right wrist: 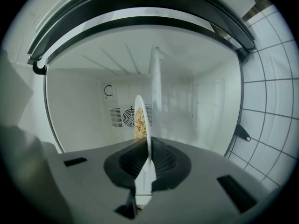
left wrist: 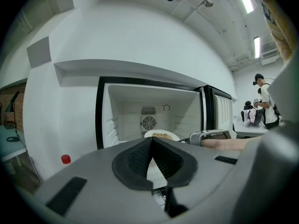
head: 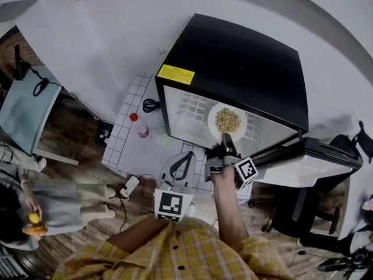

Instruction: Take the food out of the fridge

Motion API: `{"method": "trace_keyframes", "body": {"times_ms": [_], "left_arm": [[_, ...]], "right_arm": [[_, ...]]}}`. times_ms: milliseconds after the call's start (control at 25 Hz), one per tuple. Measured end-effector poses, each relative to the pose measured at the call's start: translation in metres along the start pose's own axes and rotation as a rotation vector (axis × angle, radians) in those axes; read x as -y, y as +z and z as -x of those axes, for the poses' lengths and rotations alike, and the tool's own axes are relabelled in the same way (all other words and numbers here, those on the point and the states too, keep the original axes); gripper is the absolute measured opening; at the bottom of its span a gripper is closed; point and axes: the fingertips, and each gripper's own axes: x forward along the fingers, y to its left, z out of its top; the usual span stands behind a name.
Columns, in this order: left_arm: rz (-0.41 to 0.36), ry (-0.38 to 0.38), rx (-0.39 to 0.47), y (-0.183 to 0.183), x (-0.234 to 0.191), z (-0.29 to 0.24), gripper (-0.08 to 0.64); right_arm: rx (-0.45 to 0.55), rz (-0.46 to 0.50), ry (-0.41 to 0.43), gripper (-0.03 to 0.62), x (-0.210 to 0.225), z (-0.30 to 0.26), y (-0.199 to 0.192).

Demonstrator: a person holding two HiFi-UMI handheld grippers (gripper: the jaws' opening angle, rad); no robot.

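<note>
The right tongs (right wrist: pixel 148 158) were pinching the near rim of a white plate (right wrist: pixel 140 107), which showed edge-on between the two dark pads in the right gripper view. In the head view these tongs (head: pixel 228 146) reached into the open front of the black fridge (head: pixel 245 63). The plate (head: pixel 213 123) was inside the fridge, just behind its front edge and above the white wire shelf (head: pixel 189 105). Whether it rested on that shelf I could not tell. A heap of pale yellowish food (head: pixel 227 119) lay in the middle of the plate.

The left tongs (left wrist: pixel 152 141) were pressed together at the tips, with nothing between them. They hung outside the fridge, in front of its opening, near the right tongs but apart from them.

On the back wall of the fridge there was a round fan grille (left wrist: pixel 148 123). The fridge door (head: pixel 303 159) stood open at the right side of the fridge. A yellow label (head: pixel 175 74) sat on the top of the fridge, at its front left corner. Left of the fridge, a bottle with a red cap (head: pixel 140 126) stood on a white gridded surface (head: pixel 131 150). A coiled black cable (head: pixel 150 105) lay just beside the left wall of the fridge.
</note>
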Motion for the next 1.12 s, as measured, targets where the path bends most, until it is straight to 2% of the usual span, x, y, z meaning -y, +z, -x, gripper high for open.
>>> {"method": "trace_keyframes", "body": {"times_ms": [360, 640, 1120], "left_arm": [[0.041, 0.002, 0.020, 0.000, 0.001, 0.010, 0.006], [0.056, 0.015, 0.041, 0.007, 0.002, 0.027, 0.006], [0.078, 0.026, 0.053, 0.009, 0.004, 0.061, 0.006]], "right_arm": [[-0.055, 0.024, 0.035, 0.018, -0.032, 0.041, -0.028], [-0.113, 0.028, 0.029, 0.018, -0.042, 0.076, -0.054], [-0.153, 0.029, -0.006, 0.018, -0.043, 0.138, -0.081]]}}
